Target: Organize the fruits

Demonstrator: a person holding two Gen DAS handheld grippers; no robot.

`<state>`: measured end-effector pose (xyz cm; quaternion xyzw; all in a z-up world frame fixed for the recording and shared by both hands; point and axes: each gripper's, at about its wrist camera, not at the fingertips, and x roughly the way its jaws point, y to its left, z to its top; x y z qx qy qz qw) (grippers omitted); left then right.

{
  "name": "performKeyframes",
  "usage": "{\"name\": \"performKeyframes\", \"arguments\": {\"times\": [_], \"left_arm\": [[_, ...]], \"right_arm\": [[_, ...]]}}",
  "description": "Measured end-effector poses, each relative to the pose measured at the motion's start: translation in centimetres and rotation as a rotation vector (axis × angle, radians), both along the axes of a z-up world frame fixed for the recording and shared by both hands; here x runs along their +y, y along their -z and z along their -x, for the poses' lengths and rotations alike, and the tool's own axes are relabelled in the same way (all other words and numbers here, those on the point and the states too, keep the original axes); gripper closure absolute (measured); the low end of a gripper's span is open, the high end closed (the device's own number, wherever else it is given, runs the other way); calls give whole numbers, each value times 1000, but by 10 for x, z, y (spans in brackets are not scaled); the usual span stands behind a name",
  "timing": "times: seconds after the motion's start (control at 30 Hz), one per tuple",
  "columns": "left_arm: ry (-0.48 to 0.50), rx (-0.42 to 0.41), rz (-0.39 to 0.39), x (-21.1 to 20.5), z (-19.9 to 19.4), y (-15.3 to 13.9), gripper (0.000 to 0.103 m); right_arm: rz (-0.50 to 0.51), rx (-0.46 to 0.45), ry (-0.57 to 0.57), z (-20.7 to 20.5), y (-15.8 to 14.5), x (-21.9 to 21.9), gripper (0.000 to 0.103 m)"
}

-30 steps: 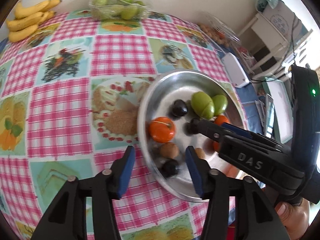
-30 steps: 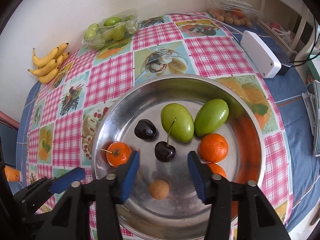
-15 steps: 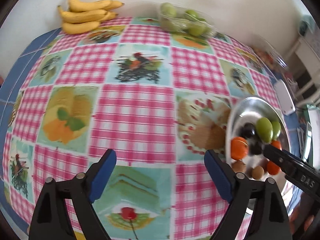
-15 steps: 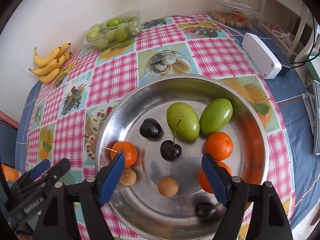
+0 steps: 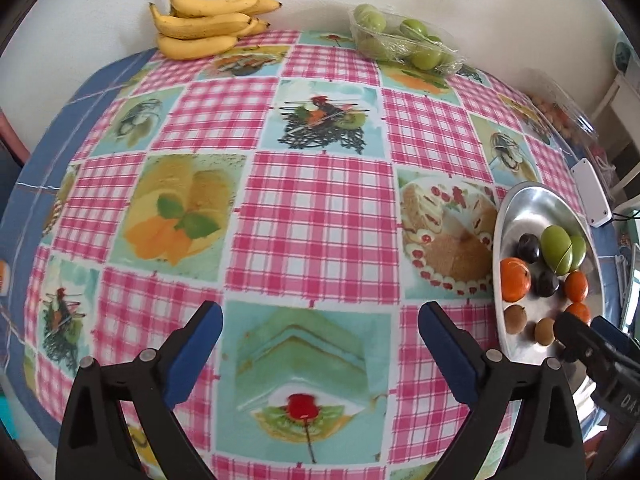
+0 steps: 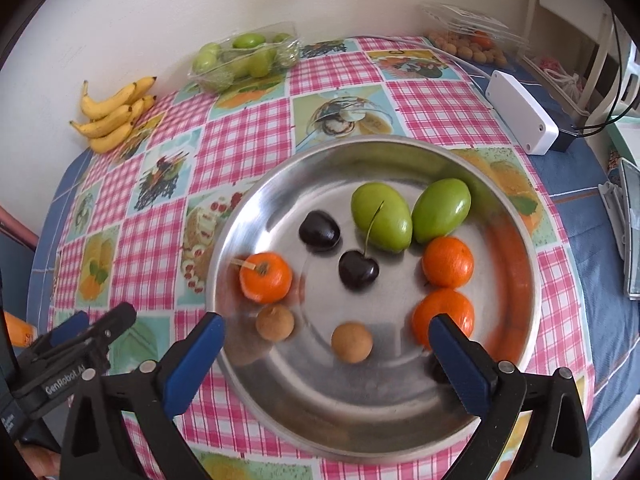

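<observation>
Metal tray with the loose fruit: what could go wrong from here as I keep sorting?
The round fruit lies loose on the metal tray; a nudge from the right gripper, whose jaws are opening with nothing clamped, could roll the small brown fruit. One dark fruit sits half hidden behind its finger and is easily knocked.

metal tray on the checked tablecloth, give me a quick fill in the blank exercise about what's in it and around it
1. The metal tray holds ____ oranges.
2. The cherry with a stem leans its stem across a ____ fruit.
3. The bananas lie against the ____.
4. Nothing sits between the fingers of the left gripper, which hangs over the ____.

Missing words: three; green; wall; tablecloth
</observation>
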<state>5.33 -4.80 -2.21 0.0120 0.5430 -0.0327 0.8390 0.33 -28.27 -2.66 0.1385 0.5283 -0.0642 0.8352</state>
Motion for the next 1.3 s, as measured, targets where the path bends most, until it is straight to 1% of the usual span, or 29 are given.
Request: {"name": "performKeyframes", "arguments": {"times": [0.17,0.33,0.43,0.5,0.6,0.8,1.07,1.3], "left_arm": [[-12,-57,-54,5,18,-12,5],[-17,-92,-52,11,37,-19,5],[-41,-111,-71,16,47,-23,5],[-78,-126,-82,22,53,-27,5],[-116,-139,-66,31,58,-31,5],[-131,-125,-58,35,61,-31,5],[-100,-127,-97,28,62,-32,5],[-93,-106,-125,25,62,-29,5]], "right_arm": [[-6,-5,-6,18,0,9,0],[-21,-30,2,38,-4,12,0],[-28,-52,-1,47,-8,13,0],[-27,-62,-3,53,-11,15,0],[-6,-81,6,59,-18,16,0],[2,-88,29,63,-23,13,0],[10,-74,29,63,-20,13,0],[35,-56,17,59,-17,15,0]]}}
